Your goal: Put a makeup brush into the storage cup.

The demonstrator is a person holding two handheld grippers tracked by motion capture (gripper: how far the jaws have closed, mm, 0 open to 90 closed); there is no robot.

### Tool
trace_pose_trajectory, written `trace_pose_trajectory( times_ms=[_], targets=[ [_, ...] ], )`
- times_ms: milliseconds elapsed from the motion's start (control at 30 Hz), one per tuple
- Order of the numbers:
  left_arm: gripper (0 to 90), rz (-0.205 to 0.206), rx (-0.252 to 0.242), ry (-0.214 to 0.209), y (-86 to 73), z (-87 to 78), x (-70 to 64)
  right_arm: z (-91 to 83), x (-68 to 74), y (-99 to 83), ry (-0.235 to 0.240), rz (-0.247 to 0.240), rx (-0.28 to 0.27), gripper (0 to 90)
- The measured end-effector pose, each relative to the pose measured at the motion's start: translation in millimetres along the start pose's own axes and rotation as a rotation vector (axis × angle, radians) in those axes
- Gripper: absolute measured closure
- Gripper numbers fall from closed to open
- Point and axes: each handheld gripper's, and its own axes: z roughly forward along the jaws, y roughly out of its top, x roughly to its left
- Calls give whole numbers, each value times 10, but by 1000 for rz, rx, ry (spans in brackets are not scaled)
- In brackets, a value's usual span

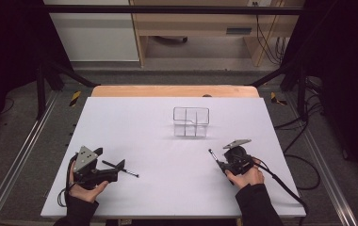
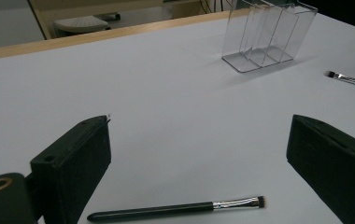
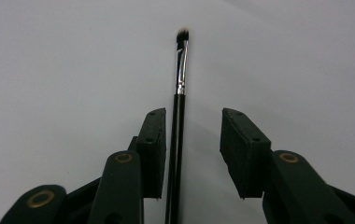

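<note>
White table [image 1: 134, 117] open around, left claw [image 2: 199, 154] wide over brush [image 2: 175, 210], right claw [image 3: 192, 149] apart astride thin brush [image 3: 181, 70].

clear divided organizer [image 1: 191, 121] upright on the white table [image 1: 134, 122], wooden furniture [image 1: 200, 26] well beyond

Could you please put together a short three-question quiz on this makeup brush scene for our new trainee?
1. True or false: the right tool is shut on its brush.
2. How many compartments does the clear organizer show from above? A) two B) four C) six
3. Where does the other brush lie relative to the left tool?

Key: 1. False; the jaws are open around it. 2. B. 3. On the table, between the open jaws.
</note>
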Motion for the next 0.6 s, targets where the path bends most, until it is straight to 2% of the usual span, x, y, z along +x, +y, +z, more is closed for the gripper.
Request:
trace_pose_trajectory(
  times_ms=[100, 167, 267, 433, 567, 600],
  targets=[
    [56, 1, 2, -1, -1, 3, -2, 8, 31, 101, 13, -28, 60, 606],
    [57, 1, 4, -3, -3, 4, -2, 21, 43, 159, 38, -36, 86, 604],
    [56, 4, 5, -4, -2, 6, -4, 64, 45, 218, 42, -51, 121, 602],
    [56, 4, 9, -5, -4, 13, -5, 127, 19, 248, 47, -57, 180, 617],
    [56, 6, 11, -6, -5, 15, -9, 162, 4, 252, 47, -68, 204, 645],
    [56, 6, 12, -6, -5, 16, -10, 164, 10, 254, 53, -56, 213, 652]
  ],
)
